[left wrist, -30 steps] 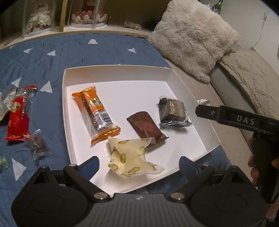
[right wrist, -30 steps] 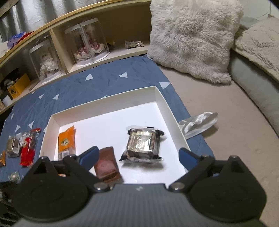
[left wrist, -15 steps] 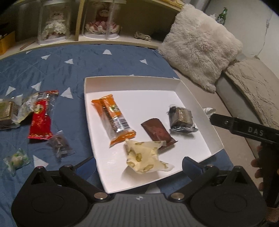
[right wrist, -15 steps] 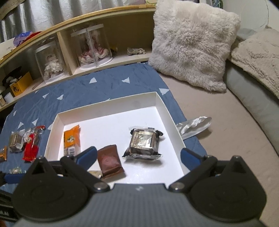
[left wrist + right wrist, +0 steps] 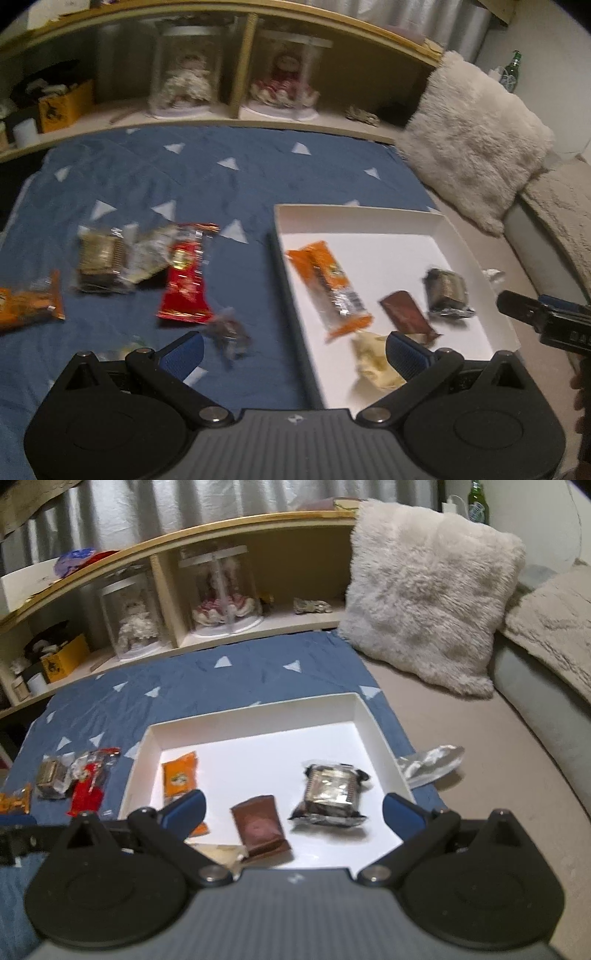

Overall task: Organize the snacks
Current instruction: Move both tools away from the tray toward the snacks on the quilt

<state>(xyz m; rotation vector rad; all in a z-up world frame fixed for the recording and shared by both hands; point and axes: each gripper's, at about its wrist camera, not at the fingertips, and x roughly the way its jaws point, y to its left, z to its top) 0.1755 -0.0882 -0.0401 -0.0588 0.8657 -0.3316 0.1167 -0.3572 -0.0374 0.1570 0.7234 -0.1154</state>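
Both tongs wide open, holding nothing. Left gripper [image 5: 293, 349] hovers near the red crinkly foil snack packet [image 5: 187, 282], at 11 o'clock on the blue quilt [image 5: 240, 173]. It's probably light and slippery, so pinch mid-body. White cardboard tray [image 5: 360, 214] sits at 2 o'clock; right gripper [image 5: 291, 808] waits over it.

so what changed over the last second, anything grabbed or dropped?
Nothing grabbed or dropped. The left gripper swung left, off the white tray, toward the loose snacks on the blue quilt, with the red packet now ahead. The right gripper pulled back slightly. Both remain open and empty; the four tray snacks haven't moved.
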